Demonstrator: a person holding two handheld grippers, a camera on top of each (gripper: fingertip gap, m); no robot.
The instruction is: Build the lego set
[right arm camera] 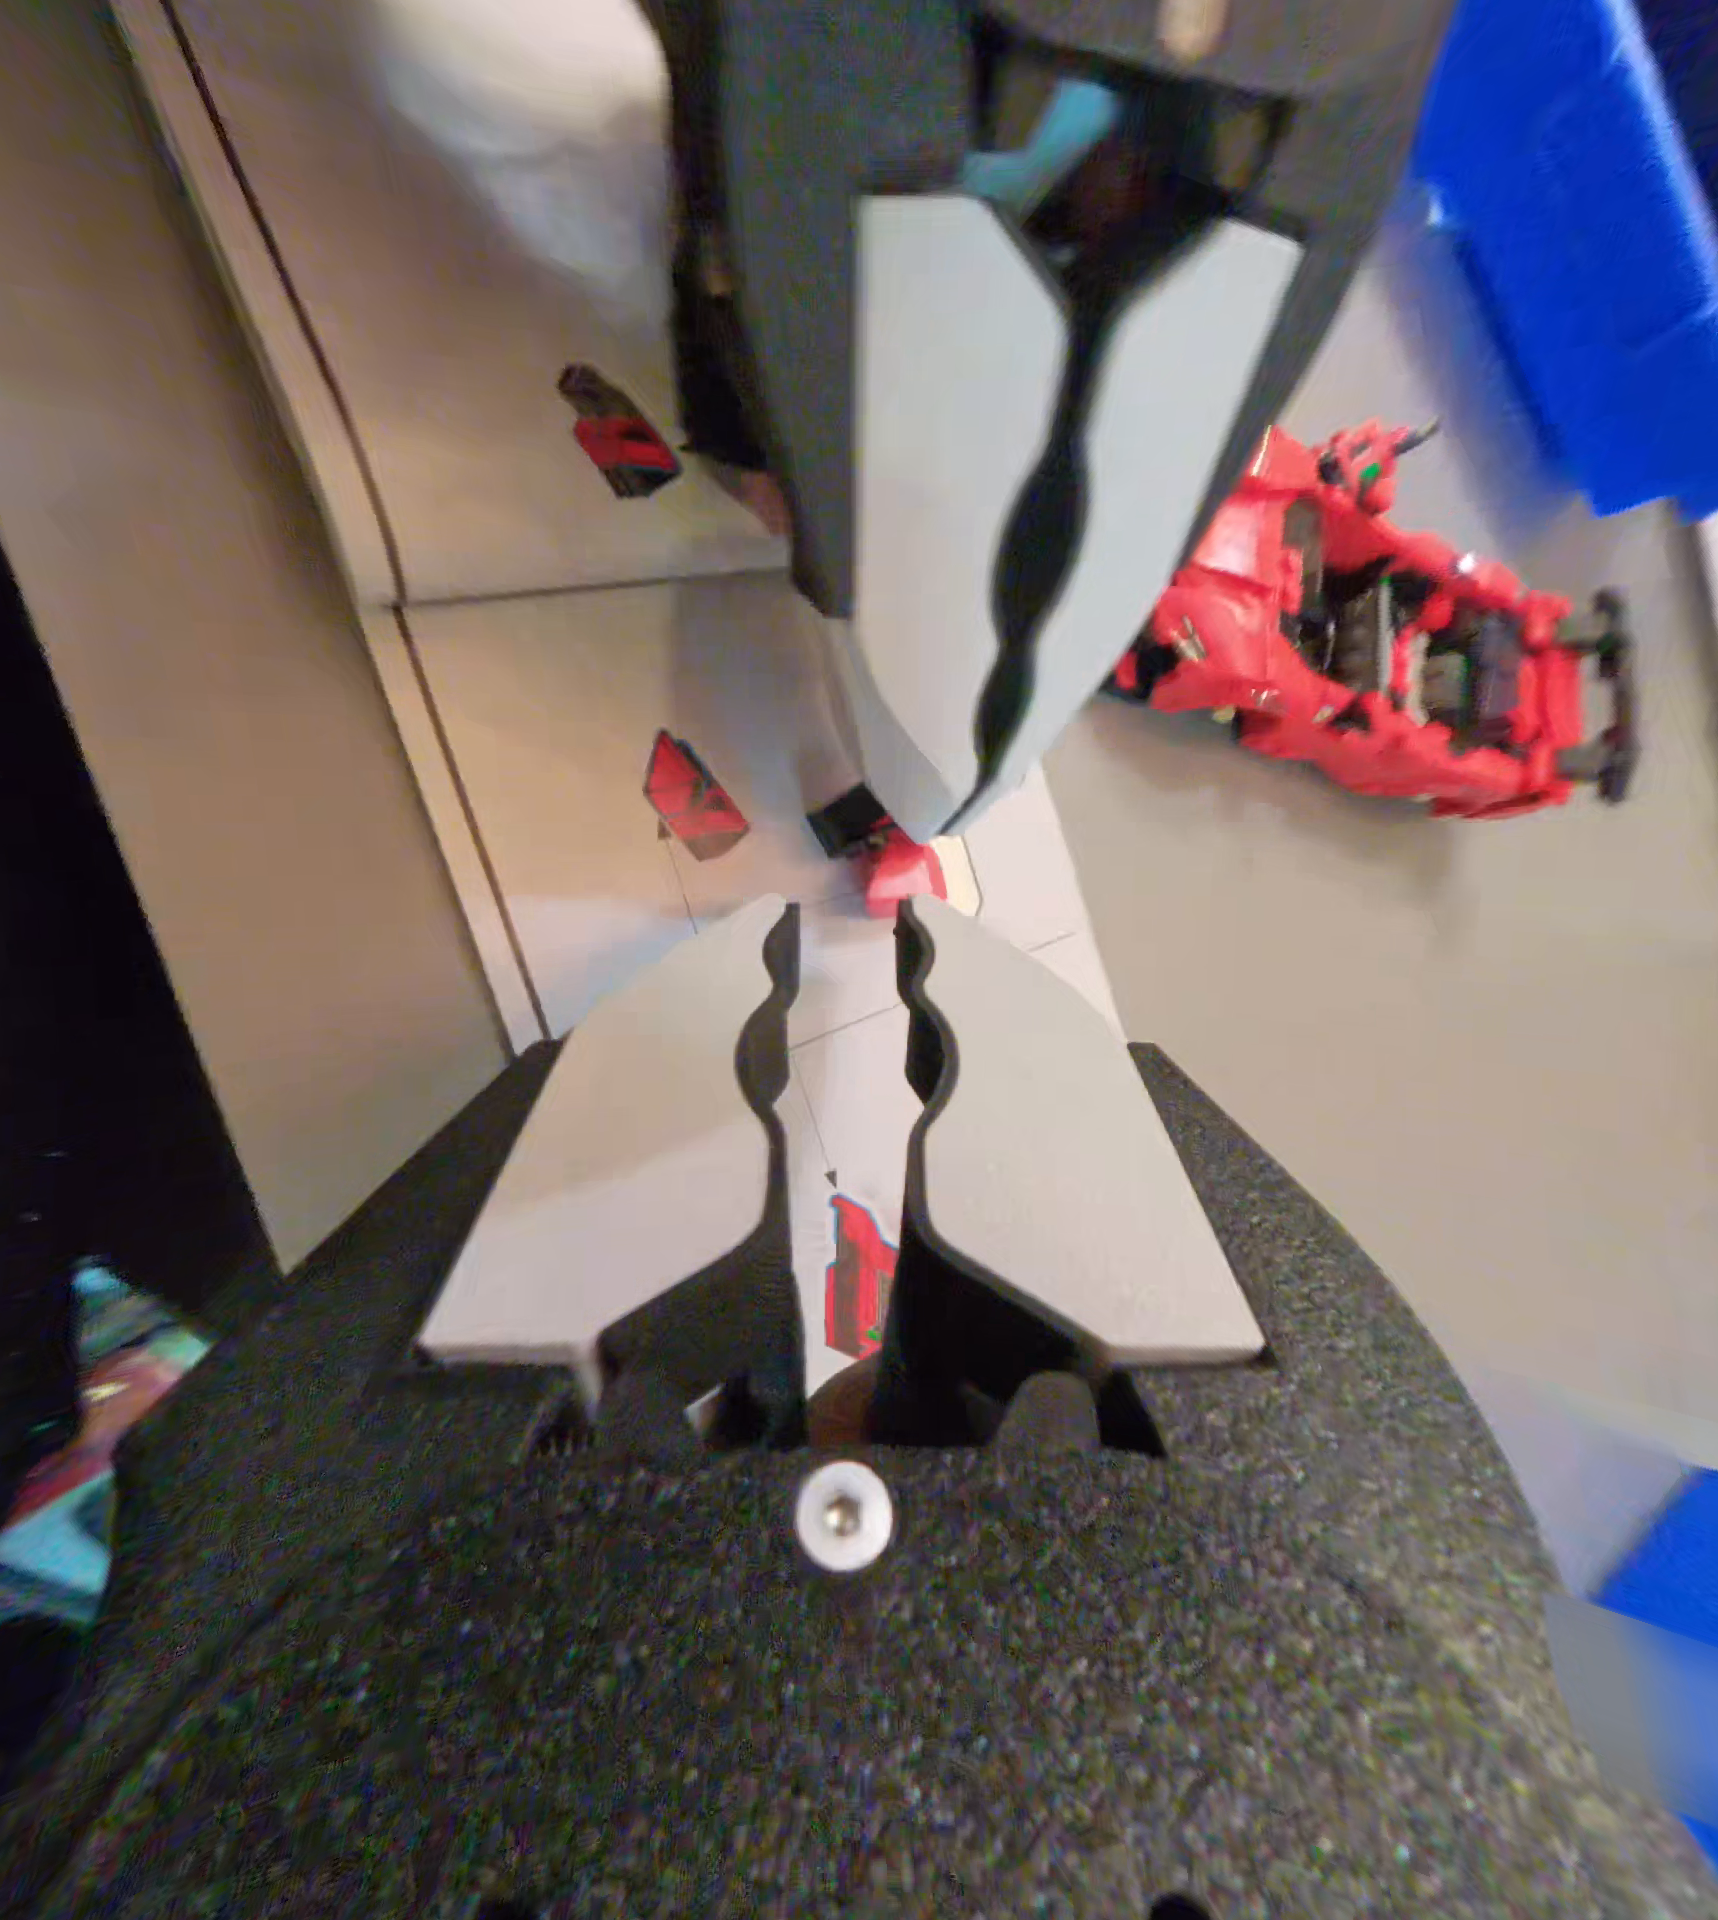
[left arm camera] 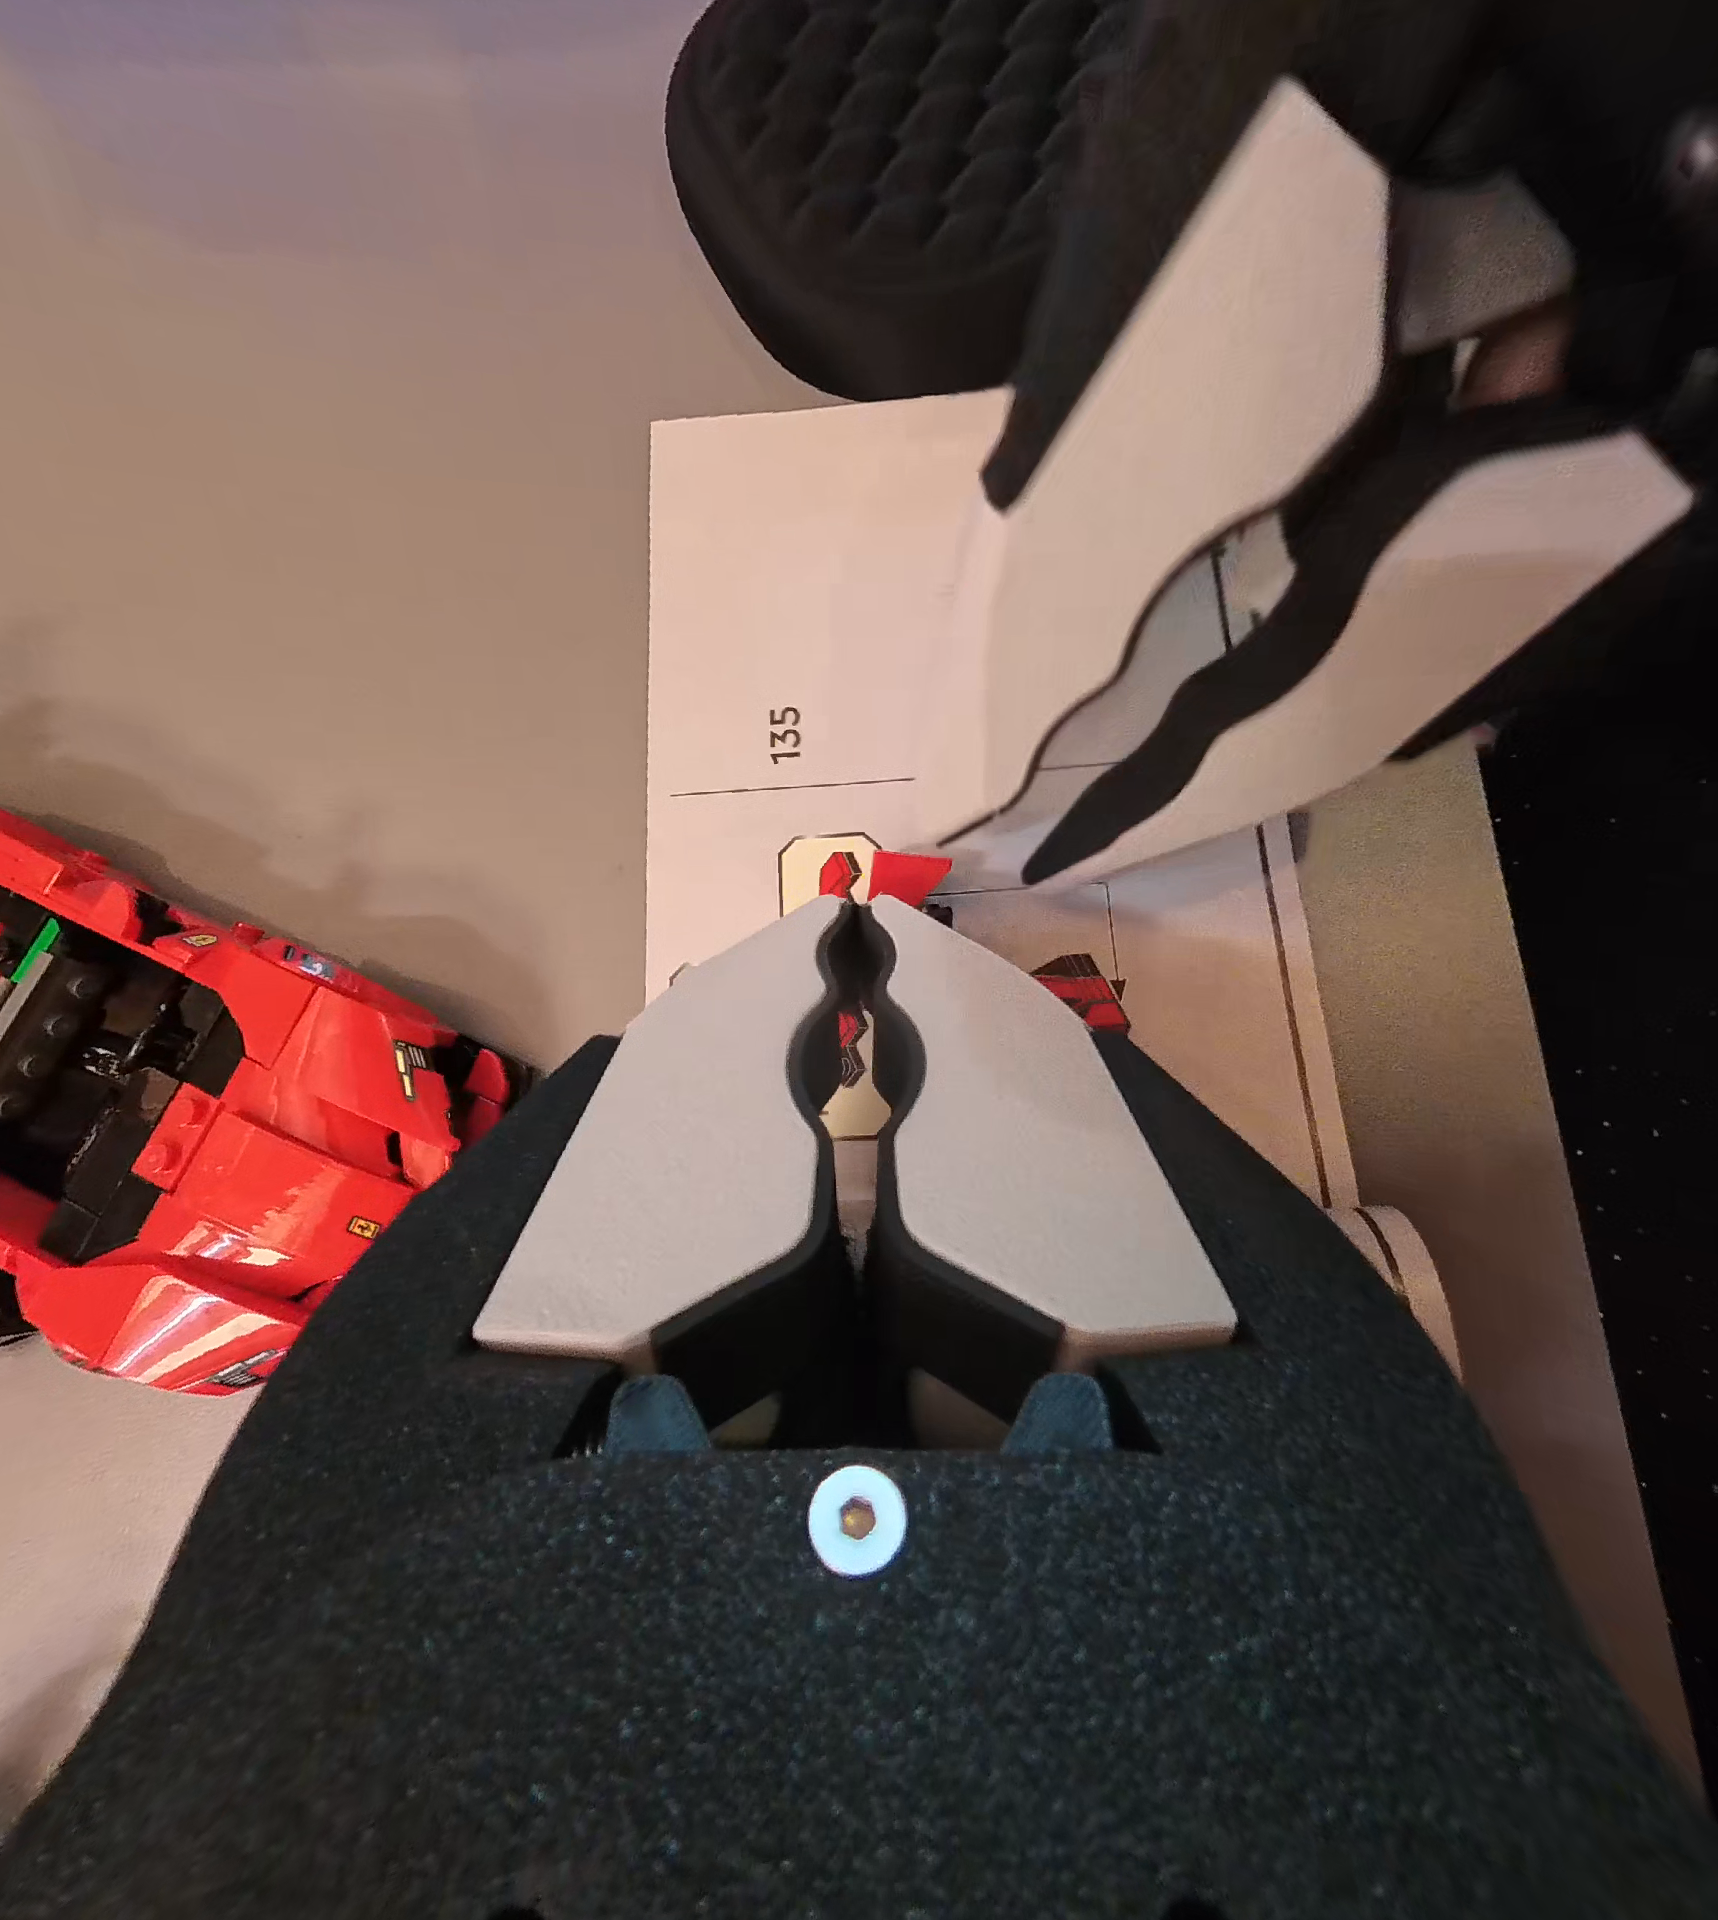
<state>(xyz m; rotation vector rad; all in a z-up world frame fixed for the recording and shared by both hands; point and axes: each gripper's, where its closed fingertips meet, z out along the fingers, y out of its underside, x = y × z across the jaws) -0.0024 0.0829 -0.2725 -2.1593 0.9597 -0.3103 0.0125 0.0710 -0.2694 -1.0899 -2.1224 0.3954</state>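
The left gripper point(left arm camera: 853, 909), with grey fingers on a black grainy body, has its fingers pressed together at the tips. A small red plastic Lego piece point(left arm camera: 905, 871) sits right at those tips; whether it is pinched between them or only lies just beyond them cannot be told. In the right wrist view the same red piece point(right arm camera: 899, 871) shows directly under the left gripper's tips point(right arm camera: 948, 821), with a small black piece point(right arm camera: 844, 816) just beside it.

The right gripper point(right arm camera: 847, 914) has its fingers parted, with a clear gap between them and nothing in it. Its tips point at the red piece from close by, the right-hand fingertip point(right arm camera: 912, 920) nearly touching it. In the left wrist view the right gripper point(left arm camera: 1000, 852) comes in from the upper right, its tips just beyond and to the right of the left gripper's tips.

Both grippers work over an open white paper instruction booklet point(left arm camera: 793, 582) lying on a pale grey tabletop point(left arm camera: 263, 468). The partly built red and black Lego sports car point(left arm camera: 138, 1101) rests on the table, well to the left of the left gripper's fingers. A blue plastic bin point(right arm camera: 1603, 260) stands beyond the car in the right wrist view.
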